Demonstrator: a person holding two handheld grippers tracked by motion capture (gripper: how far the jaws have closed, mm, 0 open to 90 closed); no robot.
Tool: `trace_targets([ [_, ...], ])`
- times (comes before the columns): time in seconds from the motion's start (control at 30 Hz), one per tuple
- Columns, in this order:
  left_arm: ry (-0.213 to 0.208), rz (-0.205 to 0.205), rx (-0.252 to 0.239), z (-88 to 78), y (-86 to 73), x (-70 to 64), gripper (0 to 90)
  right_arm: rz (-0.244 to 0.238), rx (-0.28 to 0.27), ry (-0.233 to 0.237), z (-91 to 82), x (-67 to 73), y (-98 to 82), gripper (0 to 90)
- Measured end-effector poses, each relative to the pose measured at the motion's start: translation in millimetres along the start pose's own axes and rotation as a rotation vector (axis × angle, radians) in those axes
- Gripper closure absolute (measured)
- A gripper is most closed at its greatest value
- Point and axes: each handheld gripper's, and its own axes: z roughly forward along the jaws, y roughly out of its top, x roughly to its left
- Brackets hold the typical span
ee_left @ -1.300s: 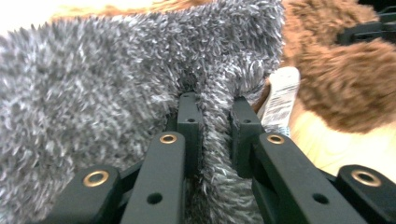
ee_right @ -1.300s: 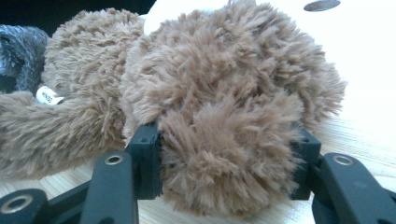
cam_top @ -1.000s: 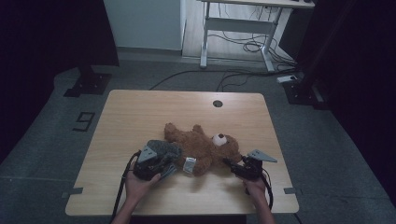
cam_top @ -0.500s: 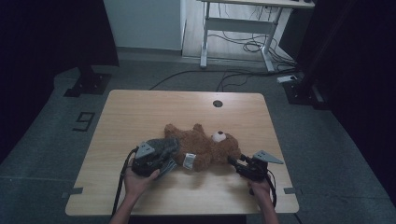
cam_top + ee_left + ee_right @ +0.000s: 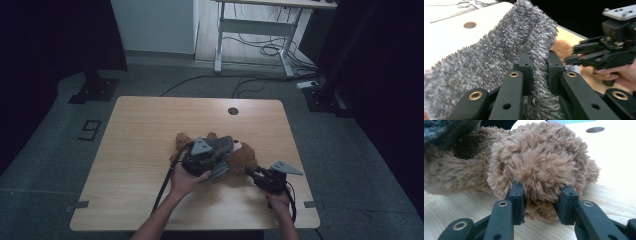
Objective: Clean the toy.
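Observation:
A brown teddy bear lies on the wooden table. My left gripper hovers over its body, shut on a fold of grey fuzzy cloth that hangs around the jaws. My right gripper lies low at the bear's right end. Its jaws have just been closing, and its pads now press into a round brown plush limb from both sides. The left gripper view shows the right gripper close by, with brown fur behind the cloth.
A round cable hole sits near the table's far edge. Floor cables and a white desk frame lie beyond the table. Dark stands flank it at left and right. Bare tabletop stretches left of the bear.
My left gripper has lifted and moved right with the grey cloth, and now covers the bear's middle. The right hand has stayed put while its jaws narrowed on the plush limb.

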Motion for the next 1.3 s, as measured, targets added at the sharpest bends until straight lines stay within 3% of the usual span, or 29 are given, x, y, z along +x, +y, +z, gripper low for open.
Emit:
trace_targets([
  [0.3,-0.048,0.048,0.118,48.7,-9.3,-29.1,77.9,0.017,0.002,-0.001,0.2,-1.4,-0.4,61.8],
  [0.4,-0.053,0.026,0.142,54.2,-15.2,-26.6,77.8,0.013,0.008,-0.005,0.3,-1.6,-0.6,61.8],
  [0.63,-0.058,0.004,0.167,55.6,-24.5,-21.7,77.8,0.019,0.013,-0.014,0.7,-2.5,-0.8,61.0],
  [0.9,-0.059,-0.008,0.193,58.5,-38.9,-20.0,77.8,0.015,0.009,-0.037,-3.4,-4.4,0.9,48.8],
  [1.1,-0.065,-0.012,0.199,57.3,-44.7,-20.1,77.7,0.026,-0.051,-0.049,-10.8,-5.8,5.9,42.9],
  [1.2,-0.063,-0.009,0.2,56.2,-46.5,-20.2,77.7,0.033,-0.041,-0.033,-7.9,-7.8,5.8,48.1],
  [1.3,-0.06,-0.01,0.198,54.0,-47.0,-18.9,77.6,0.03,-0.031,-0.005,-4.9,-7.0,5.2,61.0],
])
